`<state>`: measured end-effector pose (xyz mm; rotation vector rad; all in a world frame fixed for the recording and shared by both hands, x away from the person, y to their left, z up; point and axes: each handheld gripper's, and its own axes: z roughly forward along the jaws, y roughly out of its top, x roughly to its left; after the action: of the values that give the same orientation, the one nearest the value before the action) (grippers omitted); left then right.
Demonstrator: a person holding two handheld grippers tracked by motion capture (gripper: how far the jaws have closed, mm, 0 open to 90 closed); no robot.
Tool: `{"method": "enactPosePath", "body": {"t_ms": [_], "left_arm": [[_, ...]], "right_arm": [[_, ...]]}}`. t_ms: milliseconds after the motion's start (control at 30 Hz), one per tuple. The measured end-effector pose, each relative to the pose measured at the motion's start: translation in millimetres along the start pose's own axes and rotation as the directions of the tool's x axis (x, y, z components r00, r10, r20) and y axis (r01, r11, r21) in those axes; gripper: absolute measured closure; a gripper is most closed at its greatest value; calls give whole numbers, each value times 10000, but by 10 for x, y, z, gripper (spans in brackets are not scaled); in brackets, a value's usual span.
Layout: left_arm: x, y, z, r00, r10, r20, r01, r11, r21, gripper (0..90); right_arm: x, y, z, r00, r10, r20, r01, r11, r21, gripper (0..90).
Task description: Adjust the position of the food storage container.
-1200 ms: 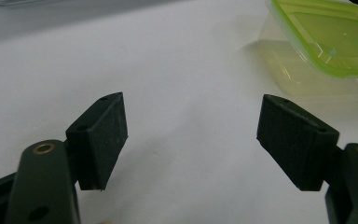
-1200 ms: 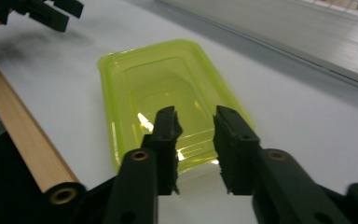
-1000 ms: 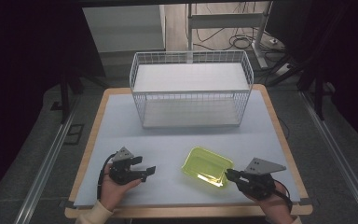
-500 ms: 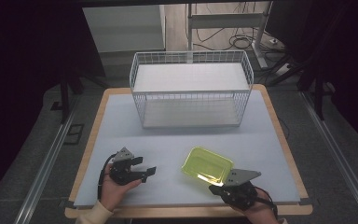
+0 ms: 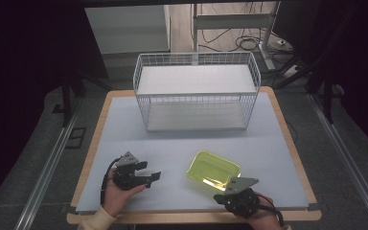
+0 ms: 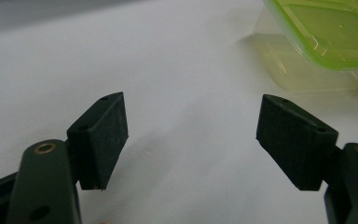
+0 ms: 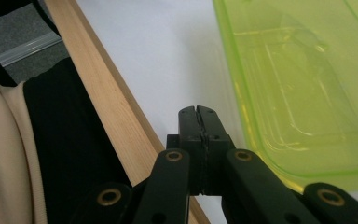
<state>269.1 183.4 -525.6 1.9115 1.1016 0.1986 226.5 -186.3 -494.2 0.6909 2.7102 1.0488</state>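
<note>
Two grippers low over table (image 5: 124, 120): left gripper (image 5: 149, 176) gaping wide, nothing between pads; right gripper (image 7: 198, 116) clenched on nothing, just beside green-lidded container (image 5: 213, 170), near table's front edge.

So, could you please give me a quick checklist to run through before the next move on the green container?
1. Right gripper jaws: shut on nothing, beside the green container. Not ok for a grasp.
2. Left gripper open, nothing between its pads: ok.
3. Container flat on the table, lid on: ok.
4. Lid fully sealed: cannot tell.
5. Wire basket upright at the far side, nothing in it: ok.
6. Bare table between container and basket: ok.
</note>
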Motion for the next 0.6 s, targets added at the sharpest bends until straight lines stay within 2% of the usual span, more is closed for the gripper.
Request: {"method": "enactPosePath", "body": {"t_ms": [300,600], "left_arm": [[2,-2,3,10000,-3,13,3,10000,3,249],[3,-2,6,10000,-8,24,8,10000,9,249]], "right_arm": [[-79,-39,-3,9995,232,209,-236,9995,221,899],[-171,-71,-50,9974,496,524,-505,9986,155,899]]}}
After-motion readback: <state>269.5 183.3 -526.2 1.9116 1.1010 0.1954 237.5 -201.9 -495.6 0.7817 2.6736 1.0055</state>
